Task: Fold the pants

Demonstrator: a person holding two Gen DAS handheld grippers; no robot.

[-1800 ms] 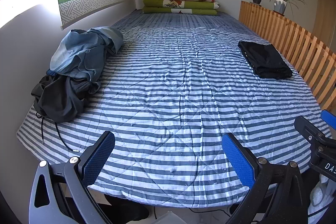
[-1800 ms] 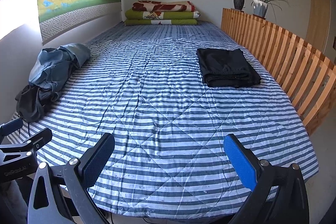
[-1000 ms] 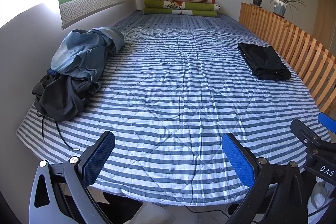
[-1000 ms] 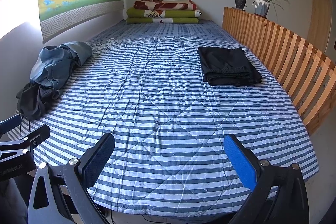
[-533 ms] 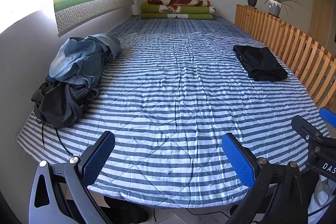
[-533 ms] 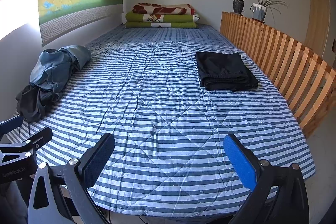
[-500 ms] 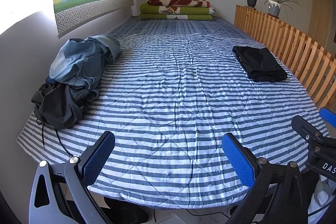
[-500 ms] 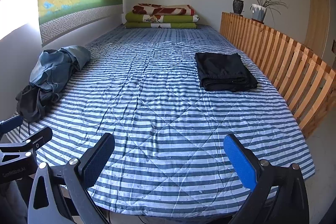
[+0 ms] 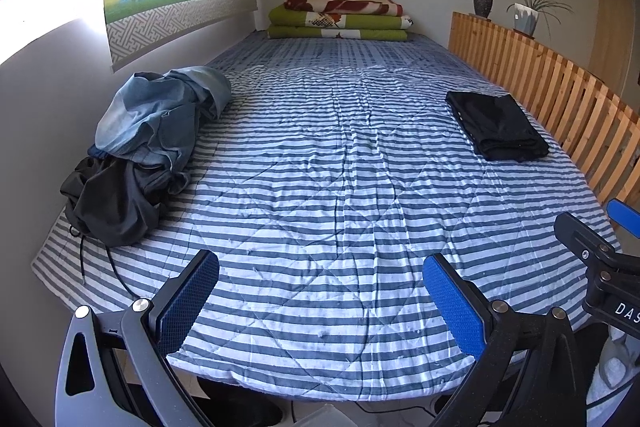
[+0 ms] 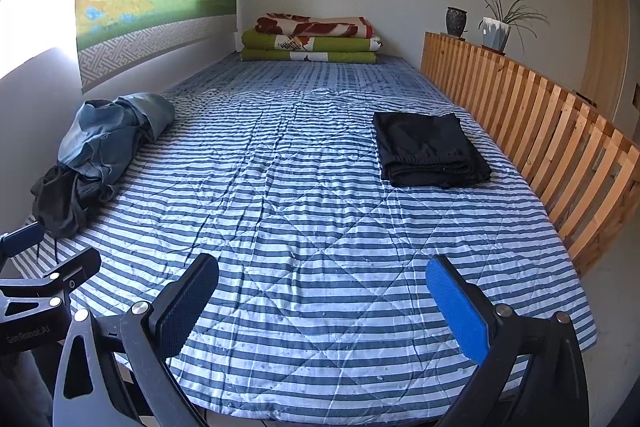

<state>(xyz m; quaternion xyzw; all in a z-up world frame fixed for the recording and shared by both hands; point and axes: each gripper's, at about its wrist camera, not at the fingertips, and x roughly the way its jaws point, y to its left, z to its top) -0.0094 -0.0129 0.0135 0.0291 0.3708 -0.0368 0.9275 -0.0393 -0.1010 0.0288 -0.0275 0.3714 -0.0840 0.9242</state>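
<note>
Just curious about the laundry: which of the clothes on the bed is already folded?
The black pants beside the wooden slatted rail, a flat neat rectangle. The blue denim garment and dark grey garment by the wall lie crumpled in a heap.

The right gripper [image 10: 320,303] hangs over the near edge of the bed [image 10: 320,219], blue-padded fingers spread wide with nothing between them. A folded pair of black pants [image 10: 430,151] lies flat near the wooden slatted rail [image 10: 540,131]. Against the wall opposite sits a crumpled heap of clothes [image 10: 96,151] (blue denim over dark fabric). Folded blankets [image 10: 312,39] are stacked at the far end. The left gripper [image 10: 40,279] shows at the lower left edge.
</note>
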